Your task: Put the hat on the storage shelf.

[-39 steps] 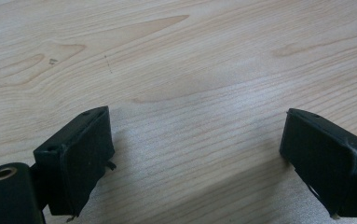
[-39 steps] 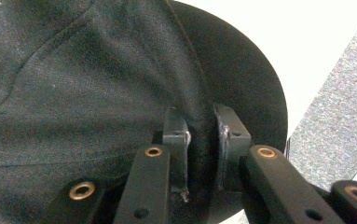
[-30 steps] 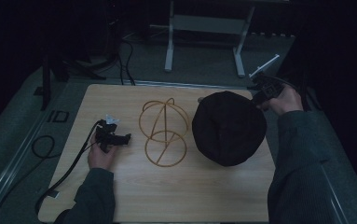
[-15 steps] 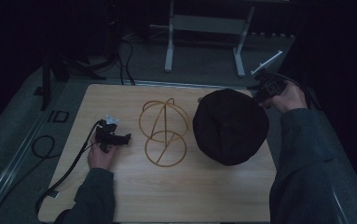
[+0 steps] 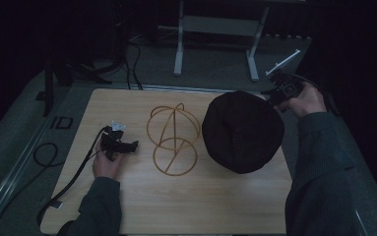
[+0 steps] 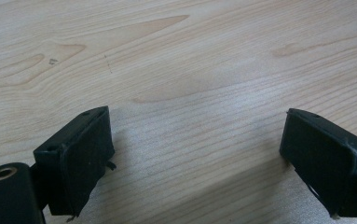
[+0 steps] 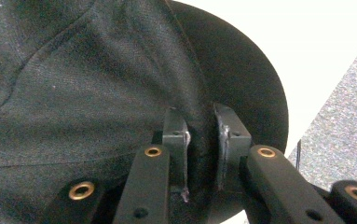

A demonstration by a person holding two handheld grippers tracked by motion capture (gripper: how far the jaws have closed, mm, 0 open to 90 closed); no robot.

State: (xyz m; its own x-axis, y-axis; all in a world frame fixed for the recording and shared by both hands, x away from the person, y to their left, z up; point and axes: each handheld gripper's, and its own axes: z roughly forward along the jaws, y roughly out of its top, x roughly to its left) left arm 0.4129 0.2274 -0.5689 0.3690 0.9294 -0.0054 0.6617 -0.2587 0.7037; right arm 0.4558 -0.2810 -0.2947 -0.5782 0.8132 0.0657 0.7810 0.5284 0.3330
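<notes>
Right tool clamped on dark fabric of black hat, jaws pinching fold near brim. Hat at right side of tabletop, far edge lifted toward right hand, beyond tabletop's far right corner. Wire hat stand (gold, two hoops plus dome frame) lying on its side mid-tabletop, just beside hat, apart from it. Left tool low over bare wood at left, jaws wide apart, nothing between. Left hand resting on tabletop.
</notes>
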